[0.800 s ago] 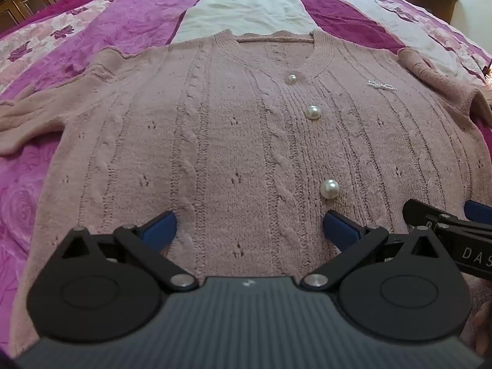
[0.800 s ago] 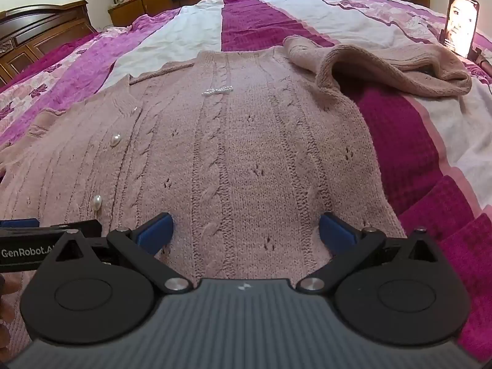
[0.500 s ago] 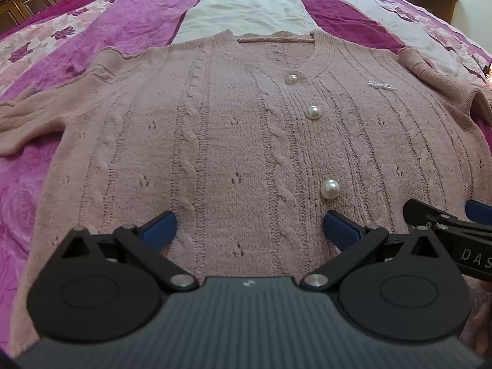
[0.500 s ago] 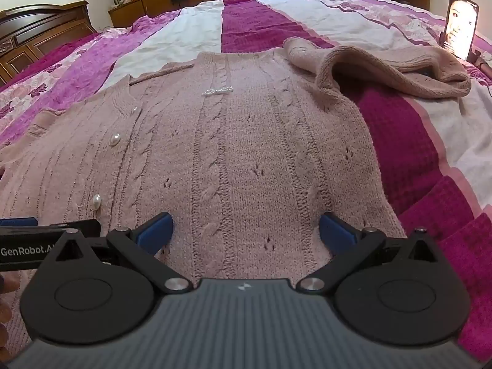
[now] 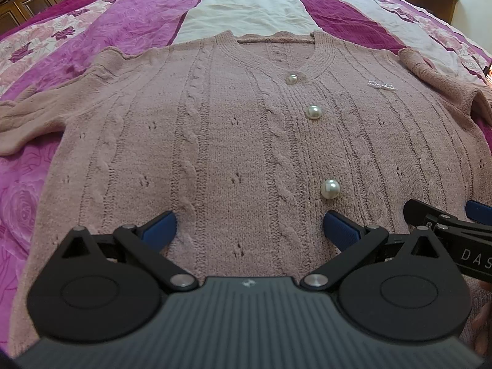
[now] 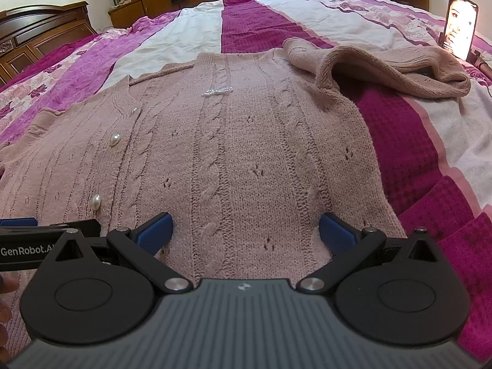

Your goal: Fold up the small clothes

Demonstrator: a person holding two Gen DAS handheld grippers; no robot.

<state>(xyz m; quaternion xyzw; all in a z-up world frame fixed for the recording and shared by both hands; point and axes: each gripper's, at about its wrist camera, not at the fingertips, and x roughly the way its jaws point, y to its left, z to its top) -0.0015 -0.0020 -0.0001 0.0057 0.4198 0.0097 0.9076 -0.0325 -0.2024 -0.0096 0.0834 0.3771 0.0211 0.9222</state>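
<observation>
A dusty-pink cable-knit cardigan (image 5: 233,129) with pearl buttons (image 5: 313,112) lies flat, front up, on the bed, neckline away from me. My left gripper (image 5: 249,229) hovers open over its lower hem, left of the button line. My right gripper (image 6: 246,230) is open over the hem's right half, and it also shows in the left wrist view as the right gripper (image 5: 446,218). One sleeve (image 5: 27,120) stretches out to the left. The other sleeve (image 6: 384,64) lies bunched at the upper right. A small bead bow (image 6: 216,91) sits on the chest.
The bedspread (image 6: 409,141) has magenta, white and floral pink stripes. A lit phone (image 6: 459,24) stands propped at the far right edge. Wooden headboard and drawers (image 6: 40,37) run along the left and back, with books and clothes on top.
</observation>
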